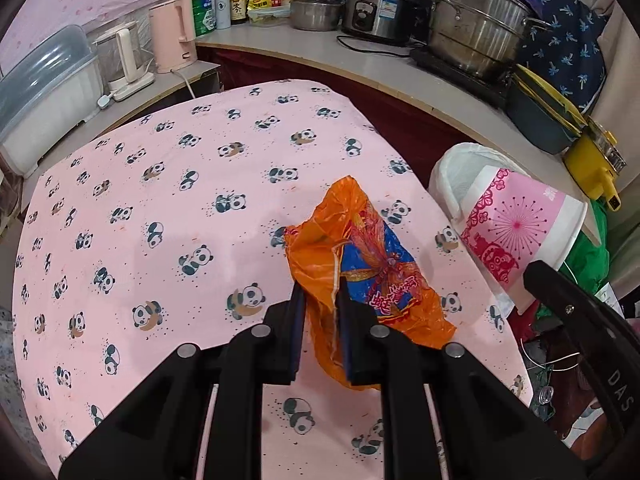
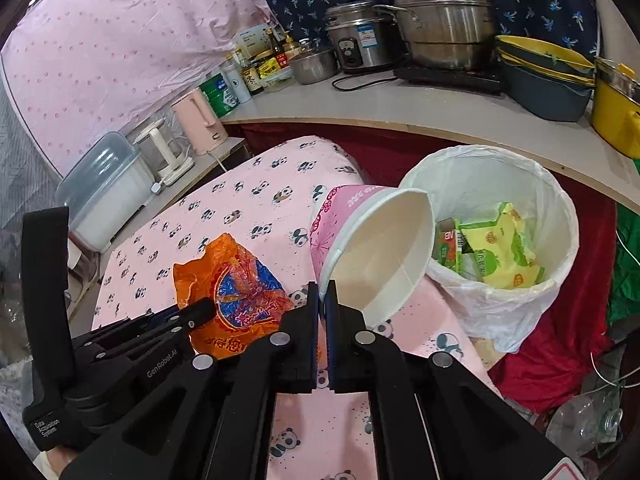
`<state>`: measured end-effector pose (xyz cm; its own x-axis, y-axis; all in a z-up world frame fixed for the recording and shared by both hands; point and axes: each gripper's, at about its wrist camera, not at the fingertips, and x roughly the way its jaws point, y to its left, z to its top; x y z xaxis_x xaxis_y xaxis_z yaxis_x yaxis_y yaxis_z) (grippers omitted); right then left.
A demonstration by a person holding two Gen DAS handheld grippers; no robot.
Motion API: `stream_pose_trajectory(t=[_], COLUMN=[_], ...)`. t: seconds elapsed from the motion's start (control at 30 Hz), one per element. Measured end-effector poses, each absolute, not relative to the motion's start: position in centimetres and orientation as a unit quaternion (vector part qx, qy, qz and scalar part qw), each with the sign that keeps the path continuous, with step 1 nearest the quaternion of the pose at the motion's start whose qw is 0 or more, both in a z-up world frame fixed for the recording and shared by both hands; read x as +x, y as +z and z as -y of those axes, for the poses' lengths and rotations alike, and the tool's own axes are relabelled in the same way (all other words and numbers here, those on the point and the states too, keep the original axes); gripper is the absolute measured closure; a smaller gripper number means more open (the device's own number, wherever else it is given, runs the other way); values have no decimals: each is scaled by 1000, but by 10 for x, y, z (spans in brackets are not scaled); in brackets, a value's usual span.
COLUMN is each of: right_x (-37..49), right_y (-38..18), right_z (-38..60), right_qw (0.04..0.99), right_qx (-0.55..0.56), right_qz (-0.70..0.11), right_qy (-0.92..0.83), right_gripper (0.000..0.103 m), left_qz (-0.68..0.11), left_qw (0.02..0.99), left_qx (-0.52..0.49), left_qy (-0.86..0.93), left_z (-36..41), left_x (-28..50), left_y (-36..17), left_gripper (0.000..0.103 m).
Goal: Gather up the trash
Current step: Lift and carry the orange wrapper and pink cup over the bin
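While the left claw (image 1: 318, 292) pinches the orange wrapper (image 1: 360, 256), the right claw (image 2: 322, 294) clamps the cup rim (image 2: 332, 268).

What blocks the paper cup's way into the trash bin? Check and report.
Nothing visible. The right gripper holds the paper cup by its rim beside the open trash bin, which has only wrappers at the bottom.

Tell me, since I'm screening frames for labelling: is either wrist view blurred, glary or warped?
Left wrist view: sharp and evenly lit; fisheye bends the counter edge and leaves dark corners; the orange bag is crisp. Right wrist view: equally sharp, same bowing, mild sheen on the steel pots, paper cup clear.
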<state>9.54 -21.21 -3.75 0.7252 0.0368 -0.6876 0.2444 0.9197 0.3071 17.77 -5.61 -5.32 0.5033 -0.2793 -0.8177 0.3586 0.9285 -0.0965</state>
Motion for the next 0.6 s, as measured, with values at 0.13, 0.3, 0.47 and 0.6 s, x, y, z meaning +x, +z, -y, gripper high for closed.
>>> stream_pose_trajectory(t=[0.13, 0.3, 0.47, 0.6], right_x=[80, 65, 51, 41], right_y=[-33, -33, -34, -38], right_z=[236, 267, 298, 323], right_qw=[909, 905, 903, 898], right_qx=[207, 225, 234, 249], right_qz=[-351, -342, -332, -326], right_qy=[-82, -113, -141, -159], right_gripper=[99, 99, 99, 99], left_qz=[-453, -438, -435, -434], left_qw=[867, 868, 863, 858], left_qx=[60, 78, 85, 92], left_qy=[-200, -221, -243, -259], left_z=[80, 115, 154, 187], left_x=[173, 172, 177, 181], left_y=[-45, -36, -33, -33], left_gripper=[88, 88, 88, 88])
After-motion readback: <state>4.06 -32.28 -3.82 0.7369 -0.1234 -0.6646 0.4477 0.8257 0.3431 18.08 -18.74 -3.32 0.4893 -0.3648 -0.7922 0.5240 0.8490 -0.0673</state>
